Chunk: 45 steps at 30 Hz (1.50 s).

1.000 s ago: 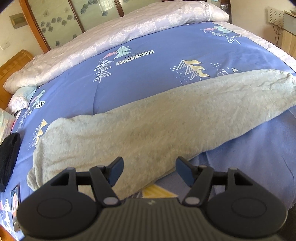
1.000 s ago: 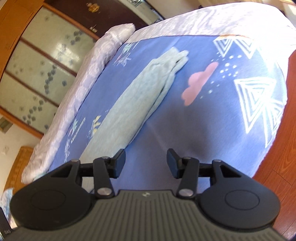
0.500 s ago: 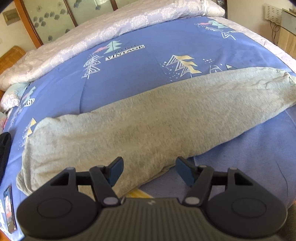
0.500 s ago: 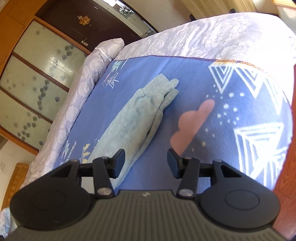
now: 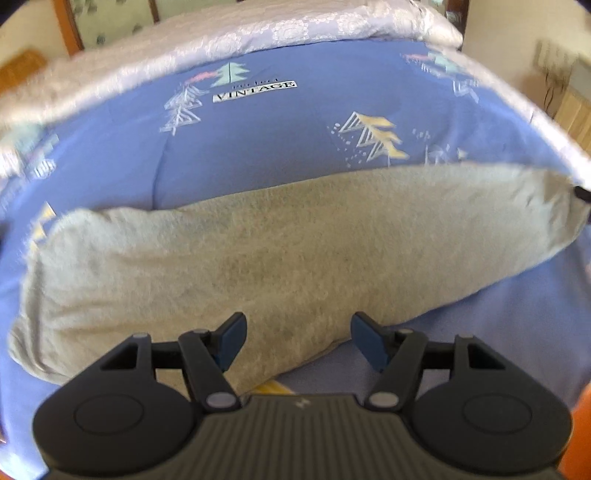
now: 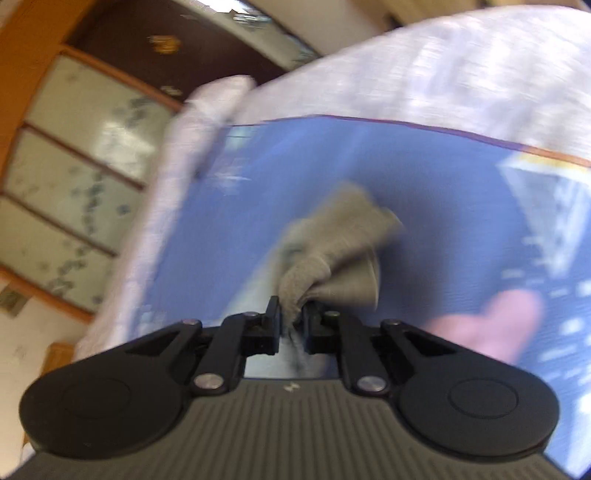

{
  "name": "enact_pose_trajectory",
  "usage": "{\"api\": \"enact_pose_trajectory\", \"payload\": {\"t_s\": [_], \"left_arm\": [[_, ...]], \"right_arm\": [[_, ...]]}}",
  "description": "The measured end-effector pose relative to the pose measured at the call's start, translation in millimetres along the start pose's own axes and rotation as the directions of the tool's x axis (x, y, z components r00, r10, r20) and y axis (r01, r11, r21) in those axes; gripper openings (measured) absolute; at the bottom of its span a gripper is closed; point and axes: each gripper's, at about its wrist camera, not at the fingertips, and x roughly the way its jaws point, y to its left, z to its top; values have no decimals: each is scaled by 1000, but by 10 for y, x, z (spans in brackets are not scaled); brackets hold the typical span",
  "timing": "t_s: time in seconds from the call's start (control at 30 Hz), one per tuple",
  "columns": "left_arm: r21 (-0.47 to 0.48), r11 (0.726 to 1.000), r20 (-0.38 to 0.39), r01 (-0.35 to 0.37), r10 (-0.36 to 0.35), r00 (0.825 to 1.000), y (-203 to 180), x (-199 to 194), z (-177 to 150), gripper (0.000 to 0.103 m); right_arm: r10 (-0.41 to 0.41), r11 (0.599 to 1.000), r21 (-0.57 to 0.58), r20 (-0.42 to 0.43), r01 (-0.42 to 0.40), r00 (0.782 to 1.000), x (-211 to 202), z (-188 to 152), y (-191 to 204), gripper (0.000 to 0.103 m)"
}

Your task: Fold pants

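Grey pants (image 5: 295, 254) lie folded lengthwise across the blue bed cover (image 5: 258, 122), running from left to right in the left wrist view. My left gripper (image 5: 297, 341) hovers open over the near edge of the pants, with cloth below its gap but not pinched. In the blurred right wrist view, my right gripper (image 6: 291, 317) is closing its jaws on the cuff end of the pants (image 6: 332, 251), and the cloth bunches up between the pads. A dark tip of the right gripper (image 5: 583, 192) shows at the pants' far right end.
A pale quilted blanket (image 5: 258, 29) runs along the far side of the bed. Wooden-framed glass panels (image 6: 70, 177) stand behind the bed. The blue cover (image 6: 424, 192) spreads around the cuff, with wooden furniture (image 5: 572, 107) at the right.
My right gripper moved forward to the cuff end and closed on it, bunching the cloth. My left gripper shifted a little along the pants and stayed open.
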Motion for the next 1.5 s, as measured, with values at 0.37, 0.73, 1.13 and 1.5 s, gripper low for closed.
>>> {"api": "enact_pose_trajectory", "payload": {"t_s": [0.37, 0.73, 1.13, 1.5], "left_arm": [[-333, 918, 57, 216, -209, 976, 841, 115, 289, 81], [-372, 898, -43, 234, -269, 962, 776, 623, 243, 88], [-366, 881, 22, 299, -313, 950, 777, 601, 231, 98], [-339, 926, -71, 163, -198, 978, 827, 876, 223, 13]], "right_arm": [[135, 768, -580, -270, -273, 953, 179, -1750, 1854, 14], [-43, 341, -905, -285, -254, 958, 288, -2961, 1999, 61], [-95, 850, -525, -68, 45, 993, 133, -1440, 1146, 62], [-178, 852, -503, -23, 143, 984, 59, -1698, 1060, 62]]}}
